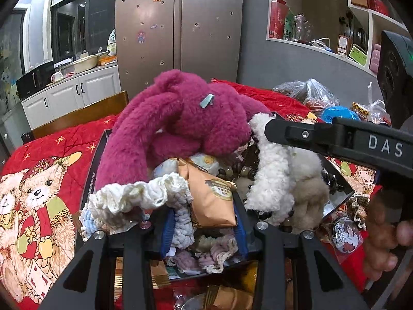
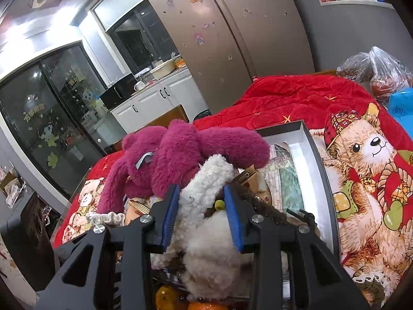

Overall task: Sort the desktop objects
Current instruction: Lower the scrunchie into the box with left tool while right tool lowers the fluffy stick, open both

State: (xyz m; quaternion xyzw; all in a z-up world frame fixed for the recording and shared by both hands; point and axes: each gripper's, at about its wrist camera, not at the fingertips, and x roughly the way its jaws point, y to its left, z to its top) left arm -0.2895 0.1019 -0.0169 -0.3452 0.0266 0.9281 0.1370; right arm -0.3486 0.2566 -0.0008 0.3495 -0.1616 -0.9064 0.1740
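The left gripper [image 1: 204, 230] points downward at a slant, its blue-padded fingers [image 1: 166, 232] standing partly apart. The right gripper [image 2: 202, 217] also slants down, its blue pads [image 2: 233, 219] pressed against white fluff on both sides. A bare hand [image 1: 384, 242] grips the right gripper's handle.

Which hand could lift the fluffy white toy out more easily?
The right one. The right hand-held gripper already has the fluffy white toy between its blue pads. The left hand-held gripper is around an orange snack packet instead.
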